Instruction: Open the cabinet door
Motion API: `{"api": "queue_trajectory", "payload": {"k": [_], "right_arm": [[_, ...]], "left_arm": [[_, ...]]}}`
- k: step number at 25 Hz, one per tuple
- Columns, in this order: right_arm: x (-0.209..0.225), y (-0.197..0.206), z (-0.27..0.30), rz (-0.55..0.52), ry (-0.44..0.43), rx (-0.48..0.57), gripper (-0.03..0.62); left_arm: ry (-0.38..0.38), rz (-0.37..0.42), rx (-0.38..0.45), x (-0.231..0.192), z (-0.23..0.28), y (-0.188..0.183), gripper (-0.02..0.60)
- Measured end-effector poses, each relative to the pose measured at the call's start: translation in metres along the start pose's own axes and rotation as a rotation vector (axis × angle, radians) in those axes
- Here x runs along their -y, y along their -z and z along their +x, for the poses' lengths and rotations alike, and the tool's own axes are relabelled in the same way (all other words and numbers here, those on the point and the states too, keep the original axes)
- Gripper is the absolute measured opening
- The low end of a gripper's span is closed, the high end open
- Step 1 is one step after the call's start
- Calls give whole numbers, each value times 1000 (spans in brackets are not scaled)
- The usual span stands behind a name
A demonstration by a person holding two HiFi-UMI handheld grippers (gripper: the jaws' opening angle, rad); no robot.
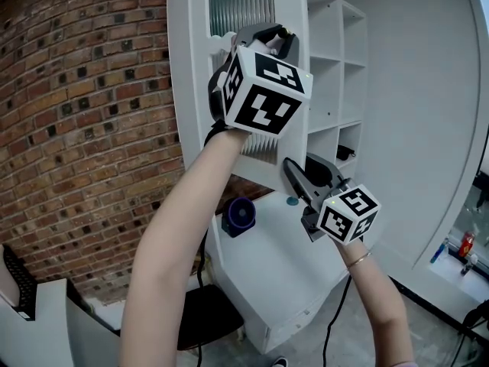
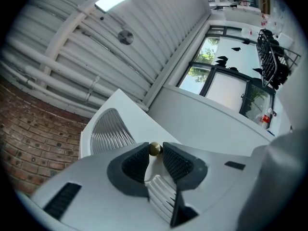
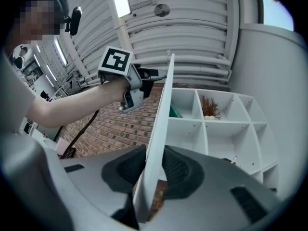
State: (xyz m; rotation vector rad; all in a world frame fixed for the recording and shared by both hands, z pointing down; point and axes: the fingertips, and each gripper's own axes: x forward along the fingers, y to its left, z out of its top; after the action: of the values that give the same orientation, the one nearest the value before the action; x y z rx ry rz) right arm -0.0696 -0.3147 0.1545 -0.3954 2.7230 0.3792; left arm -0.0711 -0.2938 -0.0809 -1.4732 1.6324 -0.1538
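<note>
Brick wall (image 1: 76,128) backs the white cabinet (image 1: 330,67). The left gripper (image 2: 155,154) pinches a small brass knob (image 2: 154,149) at its jaw tips. The right gripper (image 3: 155,163) clamps the swung-out cabinet door (image 3: 161,124) by its edge, with open shelves (image 3: 219,134) to its right.

brick wall (image 1: 76,121) behind a dark round object (image 1: 239,216).

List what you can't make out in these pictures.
- Head view: knob, hidden behind the left gripper and its cube.
- Left gripper view: whether the pads press the knob; too small to tell.
- Right gripper view: green thing, mostly hidden by the door.
- Head view: dark thing on the shelf, too small to name.
</note>
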Motion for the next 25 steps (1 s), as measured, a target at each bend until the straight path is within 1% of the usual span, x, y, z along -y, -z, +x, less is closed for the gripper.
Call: {"api": "queue_trajectory", "payload": {"k": [6, 13, 19, 25], "right_arm": [[-20, -4, 2, -15, 19, -6, 104], [-44, -7, 2, -45, 26, -20, 104], [-66, -11, 5, -26, 14, -14, 104], [-80, -14, 7, -25, 20, -7, 107]], "left_arm": [[-4, -12, 28, -11, -16, -4, 91], [-15, -29, 38, -21, -37, -8, 92], [-31, -32, 37, -34, -55, -11, 95], [-22, -34, 29, -42, -67, -12, 95]]}}
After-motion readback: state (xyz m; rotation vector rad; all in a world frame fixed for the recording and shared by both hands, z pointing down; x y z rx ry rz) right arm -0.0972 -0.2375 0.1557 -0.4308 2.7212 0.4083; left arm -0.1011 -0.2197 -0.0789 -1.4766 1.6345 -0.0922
